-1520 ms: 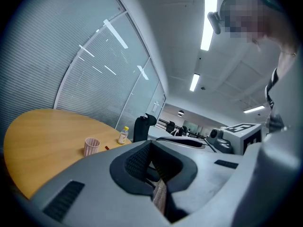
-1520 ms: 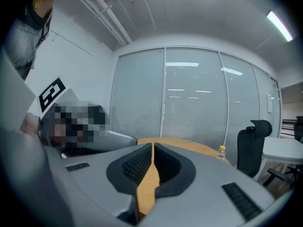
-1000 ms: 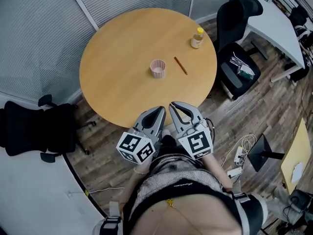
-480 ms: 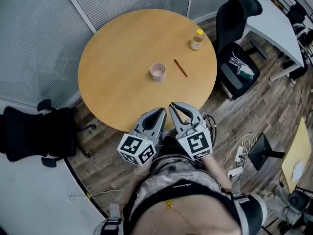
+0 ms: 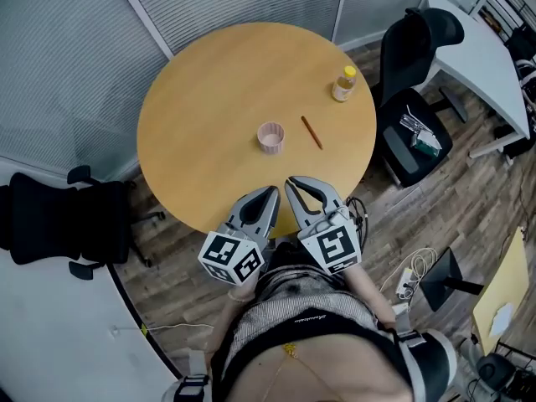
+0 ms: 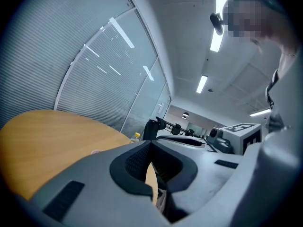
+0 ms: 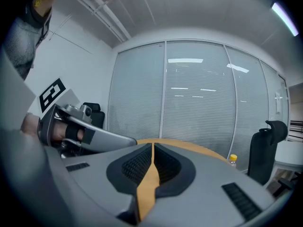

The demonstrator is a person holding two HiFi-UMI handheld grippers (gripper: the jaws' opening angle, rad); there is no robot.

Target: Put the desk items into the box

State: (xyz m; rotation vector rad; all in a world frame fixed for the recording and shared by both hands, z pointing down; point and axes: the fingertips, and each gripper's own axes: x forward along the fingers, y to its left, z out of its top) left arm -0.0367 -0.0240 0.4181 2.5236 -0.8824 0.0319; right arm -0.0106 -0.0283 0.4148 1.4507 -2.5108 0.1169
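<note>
Wooden and round, the bench (image 5: 209, 99) fills the view. The left tool (image 5: 270, 193) and right tool (image 5: 295, 182) hover at its near edge, both closed and empty. A yellow-capped bottle (image 5: 342, 83) stands far right, a pink cup (image 5: 270, 137) mid-bench, and a pencil (image 5: 311, 131) near it. No box shows, so packing looks unstarted.

The left gripper (image 5: 270, 198) and right gripper (image 5: 295, 188) sit at the worktop's (image 5: 193, 99) 6 o'clock edge. Bare wood lies from 7 round to 12 o'clock. A pink cup (image 5: 270, 137) stands near the centre, with a pencil (image 5: 311, 132) just at its 3 o'clock and a bottle (image 5: 342, 84) by the 2 o'clock rim.
</note>
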